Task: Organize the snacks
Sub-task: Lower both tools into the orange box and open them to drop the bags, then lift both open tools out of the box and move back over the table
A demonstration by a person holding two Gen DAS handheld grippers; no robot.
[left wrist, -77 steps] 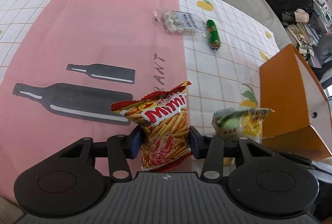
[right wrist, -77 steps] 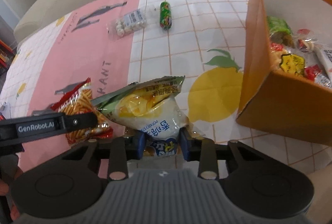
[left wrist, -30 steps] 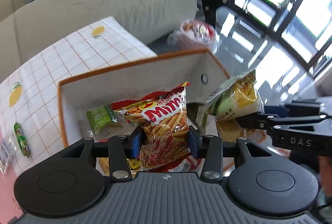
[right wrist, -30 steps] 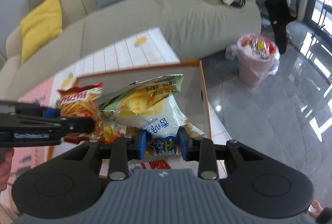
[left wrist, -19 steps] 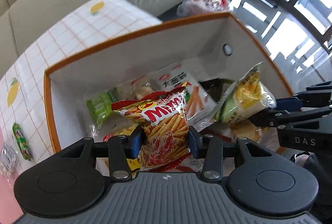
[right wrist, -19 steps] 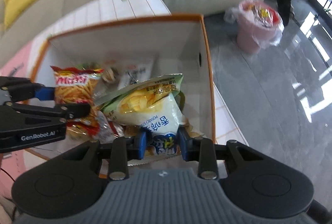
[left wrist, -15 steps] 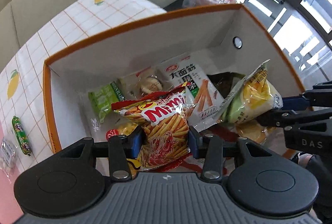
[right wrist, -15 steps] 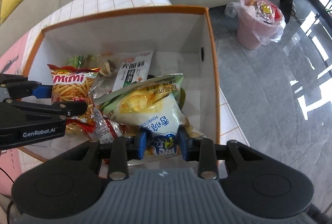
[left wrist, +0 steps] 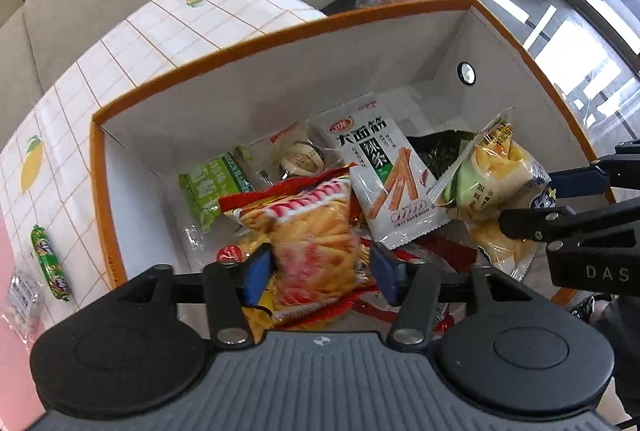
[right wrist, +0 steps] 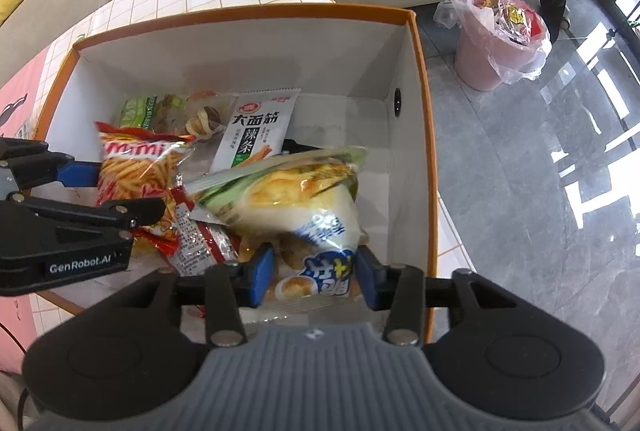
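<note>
Hanging over the big orange cardboard box with white walls, both grippers point down so the snacks fall inside. The left gripper is opening its blue fingers. The red crinkly bag of orange snack sticks sits between them, blurred and leaning forward, with gaps at the pads, so it looks let go. Just past the fingertips lie a green packet and a white packet with black writing.

The right gripper is opening too. The puffy yellow and white chip bag is between its fingers, tipping onto the pile, not squeezed.

Nothing blocks the drop, though the box is crowded. Left of the box, on the checked cloth, a small green sausage stick and a clear packet wait. A pink bin stands on the floor.
</note>
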